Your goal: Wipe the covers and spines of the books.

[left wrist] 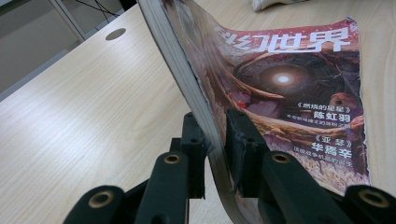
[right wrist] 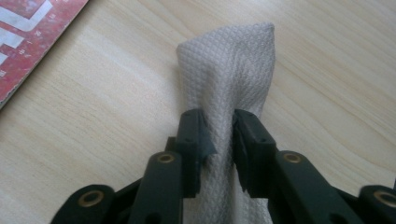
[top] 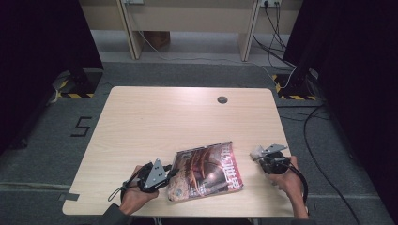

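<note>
The left gripper (top: 170, 172) is clenched on the magazine (top: 206, 170), pinching its spine edge and lifting that side off the table (top: 155, 122). The right gripper (top: 257, 153) grasps a folded white cloth (right wrist: 229, 65) just beside the magazine's far edge. Judging by this, both things are in hand but any wiping of the cover or table looks not yet begun

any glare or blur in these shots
High view: a bright glare patch on the far table, dark curtains at both sides. Left gripper view: the magazine spine close by is blurred. Right gripper view: the cloth weave is sharp.
</note>
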Tool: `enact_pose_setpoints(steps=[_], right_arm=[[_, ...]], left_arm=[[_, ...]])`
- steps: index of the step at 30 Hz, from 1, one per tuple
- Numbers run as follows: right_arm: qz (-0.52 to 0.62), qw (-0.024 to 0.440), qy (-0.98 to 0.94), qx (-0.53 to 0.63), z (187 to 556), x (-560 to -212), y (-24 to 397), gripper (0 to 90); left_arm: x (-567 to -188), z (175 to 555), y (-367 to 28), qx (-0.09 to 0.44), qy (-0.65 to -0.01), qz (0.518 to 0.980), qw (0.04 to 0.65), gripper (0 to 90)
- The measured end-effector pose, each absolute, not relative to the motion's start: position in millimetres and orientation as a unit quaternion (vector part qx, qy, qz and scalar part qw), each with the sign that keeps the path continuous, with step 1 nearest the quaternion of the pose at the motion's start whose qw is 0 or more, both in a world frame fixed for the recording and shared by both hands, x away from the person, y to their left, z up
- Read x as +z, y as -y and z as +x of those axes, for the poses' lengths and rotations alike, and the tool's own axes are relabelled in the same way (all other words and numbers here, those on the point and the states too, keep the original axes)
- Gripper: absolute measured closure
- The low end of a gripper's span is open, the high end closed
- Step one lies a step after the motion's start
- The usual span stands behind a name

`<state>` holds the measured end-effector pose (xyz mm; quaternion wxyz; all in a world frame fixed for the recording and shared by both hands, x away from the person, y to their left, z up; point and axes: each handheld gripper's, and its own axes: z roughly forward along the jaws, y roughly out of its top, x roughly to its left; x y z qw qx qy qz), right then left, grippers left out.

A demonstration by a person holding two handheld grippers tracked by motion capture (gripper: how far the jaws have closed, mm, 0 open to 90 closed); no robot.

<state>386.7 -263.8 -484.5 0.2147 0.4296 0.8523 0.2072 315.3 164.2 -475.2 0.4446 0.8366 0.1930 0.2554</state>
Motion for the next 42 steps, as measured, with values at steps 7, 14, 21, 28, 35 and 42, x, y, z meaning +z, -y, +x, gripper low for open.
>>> enact_pose_setpoints(steps=[7,14,21,28,35,42], right_arm=[[0.439,0.219,-0.837,0.243,384.4,-469.2,266.0,60.2],[0.409,0.217,-0.831,0.309,380.9,-448.8,238.8,49.3],[0.358,0.205,-0.847,0.334,383.7,-437.5,195.2,40.3],[0.304,0.192,-0.862,0.356,392.4,-434.9,149.7,35.1],[0.265,0.179,-0.874,0.365,400.2,-434.0,118.5,32.3],[0.236,0.166,-0.888,0.359,409.3,-437.5,100.1,32.2]], left_arm=[[-475.2,315.5,-164.1,0.256,-0.193,0.837,0.444,77.4],[-475.4,315.7,-163.8,0.257,-0.193,0.837,0.443,77.4],[-475.5,315.8,-163.9,0.257,-0.192,0.837,0.443,77.4],[-475.5,316.9,-163.5,0.259,-0.191,0.838,0.441,77.6],[-475.0,317.7,-163.1,0.259,-0.187,0.839,0.440,77.7],[-473.9,320.2,-163.0,0.262,-0.181,0.841,0.438,77.7]])
